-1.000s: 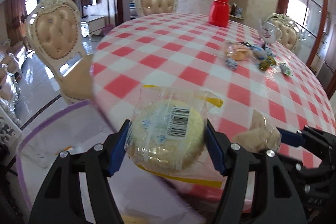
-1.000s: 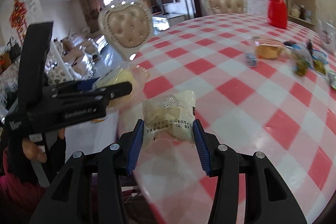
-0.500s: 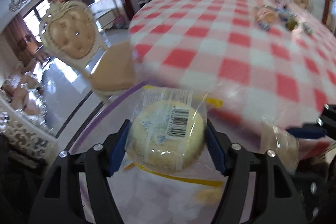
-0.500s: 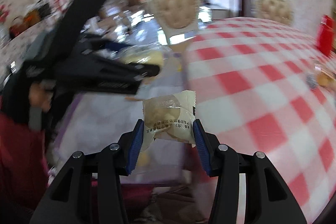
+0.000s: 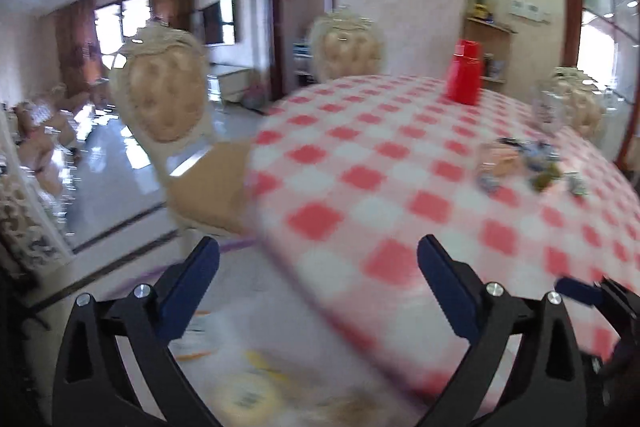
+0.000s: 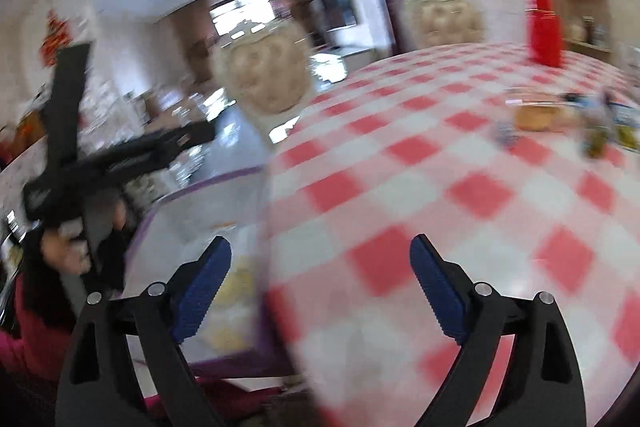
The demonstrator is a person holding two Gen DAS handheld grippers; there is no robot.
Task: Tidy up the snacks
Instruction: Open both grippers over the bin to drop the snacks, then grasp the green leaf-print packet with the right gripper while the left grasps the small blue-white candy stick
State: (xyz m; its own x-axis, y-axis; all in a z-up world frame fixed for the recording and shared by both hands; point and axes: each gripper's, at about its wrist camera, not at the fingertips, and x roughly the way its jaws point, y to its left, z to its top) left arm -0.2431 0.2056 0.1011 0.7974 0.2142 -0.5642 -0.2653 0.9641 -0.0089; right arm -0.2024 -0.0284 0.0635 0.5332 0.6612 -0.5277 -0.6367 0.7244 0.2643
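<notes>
Change: one second ago each gripper held a wrapped cake between its fingers; now both are spread wide with nothing between them, and the cakes are gone from the fingers.
Left gripper: released, blue pads far apart, hanging over the table edge and the container below.
Right gripper: released too, its fingers wide; it is above the border between container and table.
Cakes: in the left view a round yellow cake lies low in the picture, inside the container, very blurred. In the right view a pale yellow shape lies in the container just beside the left finger; too blurred to say which cake it is.
Container: a clear box with a purple rim, standing beside the table, lower than the tabletop.
Table: round, with a red and white check cloth.
Other snacks: a small group of wrapped things on the far right side of the table, well apart from both grippers.
Red jar: upright at the far side of the table.
Chairs: padded cream chairs around the table.
Sharpness: both views are smeared by motion, so small details are not readable.
</notes>
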